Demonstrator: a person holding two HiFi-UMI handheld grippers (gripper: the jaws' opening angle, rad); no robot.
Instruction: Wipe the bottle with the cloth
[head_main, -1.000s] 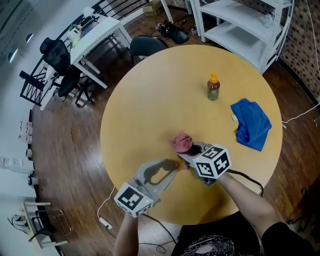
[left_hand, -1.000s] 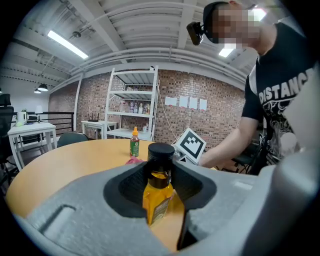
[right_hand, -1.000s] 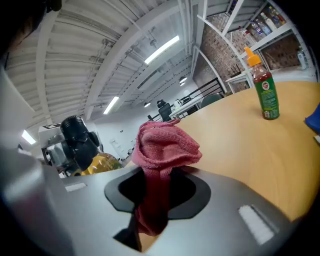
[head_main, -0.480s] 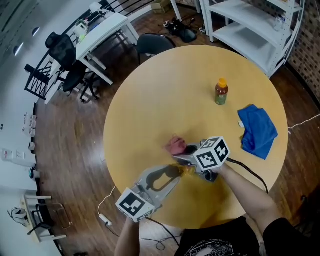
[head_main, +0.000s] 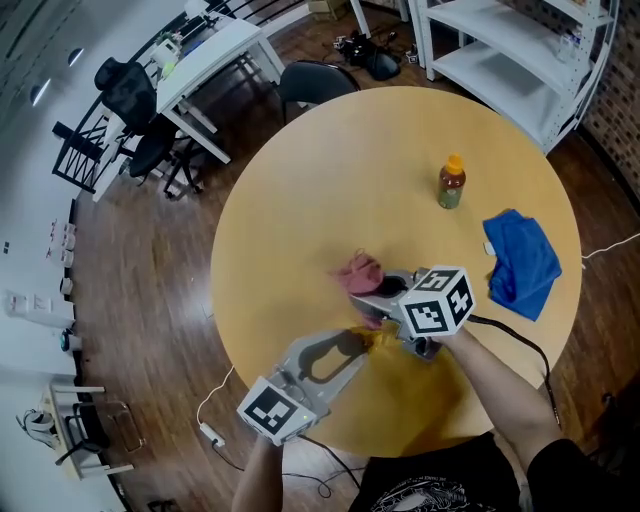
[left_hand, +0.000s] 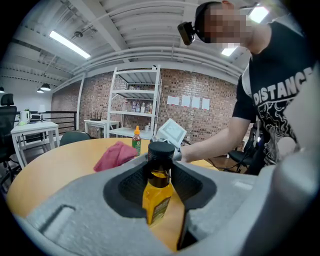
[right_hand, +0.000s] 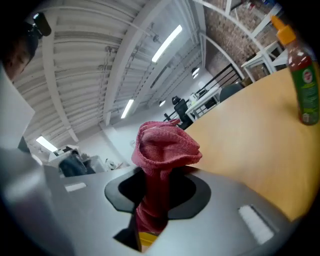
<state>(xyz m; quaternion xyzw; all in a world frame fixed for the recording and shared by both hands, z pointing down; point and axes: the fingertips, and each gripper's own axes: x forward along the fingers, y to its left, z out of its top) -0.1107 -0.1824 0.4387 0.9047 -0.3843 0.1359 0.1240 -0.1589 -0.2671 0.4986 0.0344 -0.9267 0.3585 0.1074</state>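
The left tongs (head_main: 367, 338) are partly closed, pads pressing the neck of an amber bottle (left_hand: 157, 192) with a black cap, held upright low over the tabletop (head_main: 330, 180). The right tongs (head_main: 378, 292) are clamped on a bunched red cloth (right_hand: 162, 150), its free end sticking out past the tips. In the head view the cloth sits at about 11 o'clock from the bottle, near but seemingly apart. To wipe well, I would hold the left tongs steady, bring the cloth's bunched end against the glass below the cap, and stroke lightly so the bottle is not twisted out of its grip.
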